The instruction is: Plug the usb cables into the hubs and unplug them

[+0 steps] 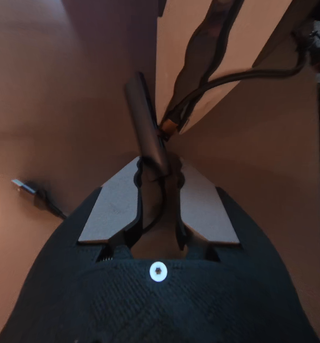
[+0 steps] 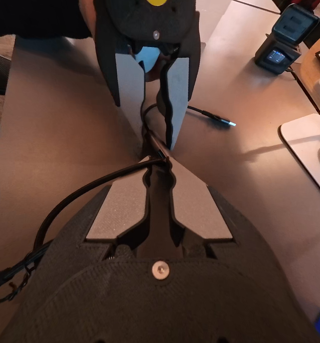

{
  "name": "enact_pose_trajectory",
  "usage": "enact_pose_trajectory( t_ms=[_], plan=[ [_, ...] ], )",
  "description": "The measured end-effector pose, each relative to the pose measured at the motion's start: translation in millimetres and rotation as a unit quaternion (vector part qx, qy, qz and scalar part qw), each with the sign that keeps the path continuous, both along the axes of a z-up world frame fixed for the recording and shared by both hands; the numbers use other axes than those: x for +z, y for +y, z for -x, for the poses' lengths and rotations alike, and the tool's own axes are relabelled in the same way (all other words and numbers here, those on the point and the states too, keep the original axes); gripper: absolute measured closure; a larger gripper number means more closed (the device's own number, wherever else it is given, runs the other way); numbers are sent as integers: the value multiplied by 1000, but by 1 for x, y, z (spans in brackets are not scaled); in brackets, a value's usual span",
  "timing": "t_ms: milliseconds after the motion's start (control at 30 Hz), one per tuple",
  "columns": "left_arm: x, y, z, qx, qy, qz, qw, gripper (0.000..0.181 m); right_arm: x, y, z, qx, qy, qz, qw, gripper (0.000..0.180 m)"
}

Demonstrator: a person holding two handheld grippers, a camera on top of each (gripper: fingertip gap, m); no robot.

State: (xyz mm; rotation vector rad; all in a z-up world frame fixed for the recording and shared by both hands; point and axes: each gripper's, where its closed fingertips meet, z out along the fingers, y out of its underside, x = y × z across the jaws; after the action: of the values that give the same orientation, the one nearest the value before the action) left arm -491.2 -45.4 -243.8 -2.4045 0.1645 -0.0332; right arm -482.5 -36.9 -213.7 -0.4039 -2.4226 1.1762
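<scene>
My left gripper (image 1: 161, 167) is shut on one end of a slim dark grey USB hub (image 1: 146, 118), which sticks out past the fingertips, above the table. My right gripper (image 2: 159, 161) is shut on a black USB cable's plug (image 1: 169, 128) and holds it against the hub's side. The cable (image 2: 92, 183) loops back to the left of the right gripper. The two grippers face each other tip to tip; the left gripper also shows in the right wrist view (image 2: 155, 141), holding the hub (image 2: 158, 146). A second USB plug (image 2: 220, 120) lies loose on the table.
The brown table (image 2: 62, 130) carries a dark charger block with a small screen (image 2: 283, 46) at the far right. A white tray (image 2: 304, 141) sits at the right edge. The loose plug also shows left of my left gripper (image 1: 23, 185).
</scene>
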Motion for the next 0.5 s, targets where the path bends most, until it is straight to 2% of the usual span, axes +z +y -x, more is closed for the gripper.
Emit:
enact_pose_trajectory(
  t_ms=[33, 133, 233, 367, 500],
  plan=[
    [0, 3, 2, 6, 10, -5, 1000, 150, 0, 0, 1, -2, -2, 3, 1000, 167],
    [0, 8, 3, 8, 18, -11, 1000, 156, 2, 1, 1, -4, -14, 15, 1000, 168],
    [5, 8, 12, 13, 70, -22, 997, 162, 8, 4, 3, -12, -13, 30, 999, 168],
    [29, 11, 20, 34, 98, -72, 992, 165, 20, 18, 12, -49, 16, 41, 998, 167],
    [46, 11, 32, 60, 168, -104, 979, 165, 34, 28, 16, -68, 21, 79, 994, 167]
  ],
)
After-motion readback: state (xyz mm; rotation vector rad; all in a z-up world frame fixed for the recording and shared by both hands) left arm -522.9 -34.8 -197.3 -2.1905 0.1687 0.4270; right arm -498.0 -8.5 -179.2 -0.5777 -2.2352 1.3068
